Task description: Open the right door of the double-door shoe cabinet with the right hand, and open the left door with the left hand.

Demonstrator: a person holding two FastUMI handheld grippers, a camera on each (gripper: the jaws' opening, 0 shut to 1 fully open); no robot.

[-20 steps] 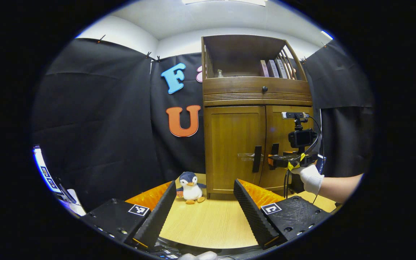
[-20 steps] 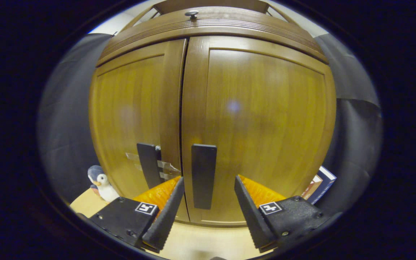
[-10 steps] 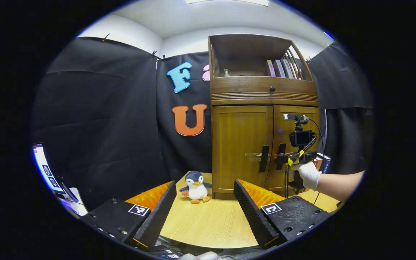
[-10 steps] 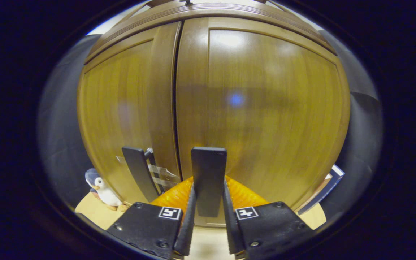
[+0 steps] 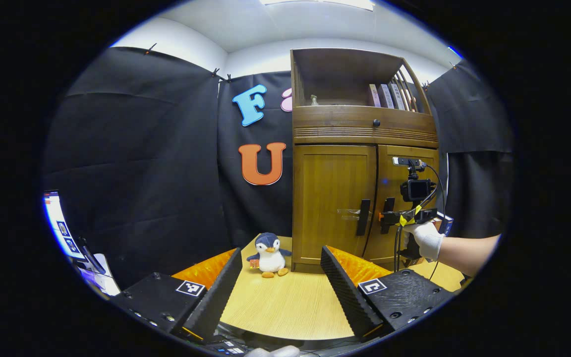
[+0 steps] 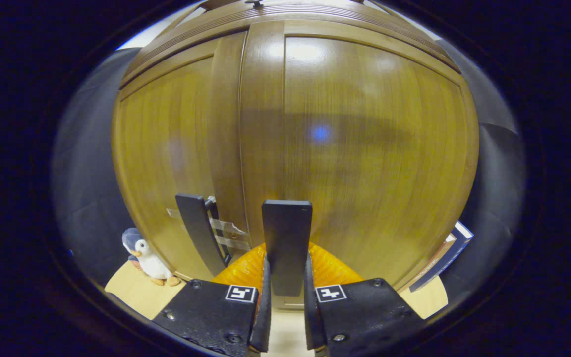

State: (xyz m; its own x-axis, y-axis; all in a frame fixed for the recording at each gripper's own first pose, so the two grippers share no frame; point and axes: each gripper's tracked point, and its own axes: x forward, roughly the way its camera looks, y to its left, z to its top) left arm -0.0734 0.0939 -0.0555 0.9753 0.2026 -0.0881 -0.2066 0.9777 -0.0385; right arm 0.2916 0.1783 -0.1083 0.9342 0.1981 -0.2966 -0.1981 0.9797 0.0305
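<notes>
In the right gripper view the right hand-held gripper (image 6: 286,310) is closed on the right door handle (image 6: 286,245), a dark upright bar, with one finger pressed against each of its sides near the lower end. That handle sits at the inner edge of the right door (image 6: 365,148) of the shoe cabinet (image 6: 285,29), which fills most of this view; the door looks shut or very nearly so, with only a thin seam between it and the left door (image 6: 171,153). The left door handle (image 6: 197,230) stands just beside the seam on the other side, with strips of clear tape behind it. In the left gripper view the same right hand-held gripper (image 5: 383,218) is seen farther off, held by a gloved hand (image 5: 427,240) at the right door handle (image 5: 388,208), with a small camera mounted on top of it. The left hand-held gripper (image 5: 281,292) hangs wide open and holds nothing, well back from the cabinet above the near edge of the counter (image 5: 285,307). The shoe cabinet (image 5: 360,134) stands at the far edge of the counter, with its left door (image 5: 332,198) shut. A toy penguin (image 5: 269,255) sits on the counter just beside the cabinet's lower left corner, and books (image 5: 387,94) stand in the open shelf on top.
</notes>
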